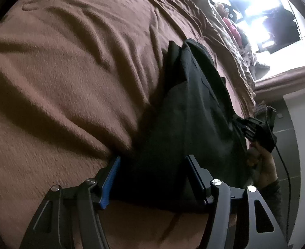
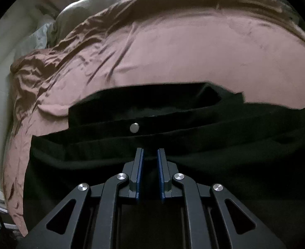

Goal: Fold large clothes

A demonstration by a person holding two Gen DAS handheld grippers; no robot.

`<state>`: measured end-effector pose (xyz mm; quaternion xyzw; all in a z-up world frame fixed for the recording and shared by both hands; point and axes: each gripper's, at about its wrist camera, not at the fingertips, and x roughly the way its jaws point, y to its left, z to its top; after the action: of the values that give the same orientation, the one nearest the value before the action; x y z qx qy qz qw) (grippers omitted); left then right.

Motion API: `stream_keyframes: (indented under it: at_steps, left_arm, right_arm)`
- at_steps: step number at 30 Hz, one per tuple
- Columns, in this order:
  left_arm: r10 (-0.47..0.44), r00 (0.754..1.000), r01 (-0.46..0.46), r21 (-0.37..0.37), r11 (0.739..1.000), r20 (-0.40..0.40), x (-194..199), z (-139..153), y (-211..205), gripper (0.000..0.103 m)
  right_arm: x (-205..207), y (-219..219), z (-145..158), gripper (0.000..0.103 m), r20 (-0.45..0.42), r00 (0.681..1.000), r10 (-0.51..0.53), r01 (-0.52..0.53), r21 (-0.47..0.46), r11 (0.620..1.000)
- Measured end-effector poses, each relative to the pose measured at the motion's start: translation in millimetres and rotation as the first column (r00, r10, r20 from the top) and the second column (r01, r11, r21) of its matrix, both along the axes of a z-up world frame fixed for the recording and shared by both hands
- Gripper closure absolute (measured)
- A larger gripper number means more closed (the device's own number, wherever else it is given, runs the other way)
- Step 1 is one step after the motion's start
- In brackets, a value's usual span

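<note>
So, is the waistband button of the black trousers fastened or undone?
Cannot tell for sure. The silver button sits on the waistband of the black trousers, which gapes open behind it, but the dark cloth hides any buttonhole.

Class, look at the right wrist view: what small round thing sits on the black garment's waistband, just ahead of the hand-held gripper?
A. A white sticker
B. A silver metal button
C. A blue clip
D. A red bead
B: a silver metal button shines on the waistband of the black garment, ahead of the right hand-held gripper.
</note>
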<state>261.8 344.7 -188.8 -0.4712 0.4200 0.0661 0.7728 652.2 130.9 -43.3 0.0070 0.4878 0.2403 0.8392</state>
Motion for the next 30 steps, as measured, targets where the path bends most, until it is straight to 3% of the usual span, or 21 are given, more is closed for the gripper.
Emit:
stream_keyframes:
  at_steps: [5, 7, 9, 12, 20, 30]
  left_arm:
    - [-0.015, 1.0, 0.016, -0.054, 0.998, 0.018, -2, -1, -2, 0.04]
    - [0.013, 1.0, -0.011, -0.063, 0.998, 0.023, -4, -3, 1, 0.051]
    - [0.04, 0.999, -0.038, -0.076, 0.996, 0.029, -6, -3, 3, 0.075]
    - [0.041, 0.997, -0.037, -0.057, 0.998, 0.068, -7, 12, -3, 0.083]
    - [0.003, 0.968, 0.003, -0.025, 1.0, 0.251, -1, 74, -24, 0.088]
    - [-0.127, 0.92, 0.119, 0.046, 0.992, 0.372, 37, 143, -74, 0.091]
  right_arm:
    - [-50, -25, 24, 0.095, 0.041, 0.996, 0.079, -0.081, 0.056, 0.995]
    - [-70, -38, 26, 0.095, 0.04, 0.994, 0.102, -0.104, 0.073, 0.992]
    - [-92, -52, 25, 0.095, 0.039, 0.992, 0.121, -0.124, 0.085, 0.989]
    - [-127, -70, 17, 0.095, 0.027, 0.987, 0.161, -0.163, 0.105, 0.981]
    - [-184, -104, -2, 0.095, 0.05, 0.975, 0.215, -0.22, 0.148, 0.964]
    - [-218, -131, -48, 0.095, 0.019, 0.985, 0.171, -0.172, 0.155, 0.973]
